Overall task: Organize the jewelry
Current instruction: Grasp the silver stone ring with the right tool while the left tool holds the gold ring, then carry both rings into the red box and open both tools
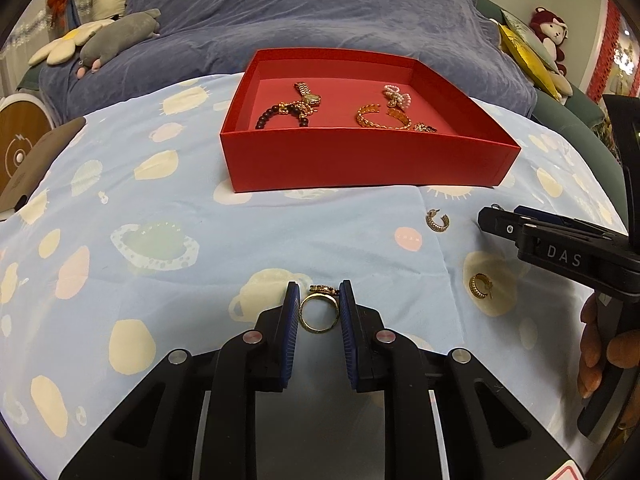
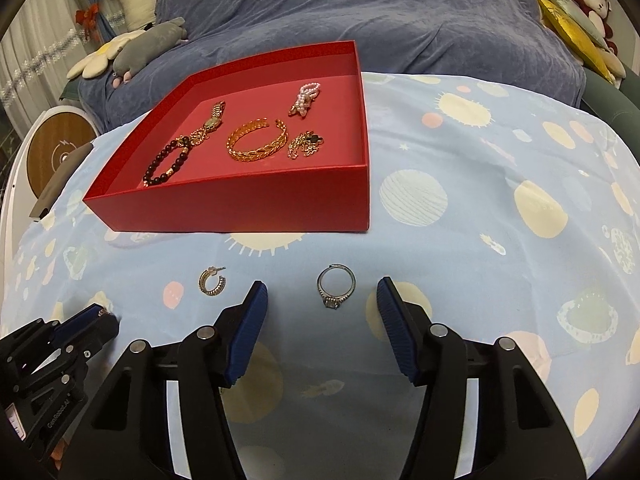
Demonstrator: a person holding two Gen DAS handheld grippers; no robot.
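— So, what has the left gripper (image 1: 319,300) got?

— Its blue ribbed fingers (image 1: 294,312) are closed in on a gold ring with a dark ornamented top (image 1: 319,312); both pads touch the band, which stands upright between them on the light blue cloth printed with cream and pink planets (image 1: 160,208).

— And the right gripper (image 2: 320,300)?

— Spread wide, holding nothing. A silver ring with a clear stone (image 2: 336,285) lies flat on the cloth between its fingers, touching neither.

— Where is the remaining jewelry?

— Two small gold hoop earrings are loose on the cloth: one (image 1: 437,221) near the front wall of the shallow red cardboard box (image 1: 360,160), the other (image 1: 481,286) nearer the left gripper, off to its right. Inside the box lie a dark beaded bracelet (image 2: 166,164), a gold watch (image 2: 212,120), a wide gold chain-link cuff (image 2: 258,140), a pink pearl piece (image 2: 306,98) and a tangled gold chain with dark clover charms (image 2: 306,144).

— Behind the box?

— A rumpled blue-grey blanket (image 1: 320,12).
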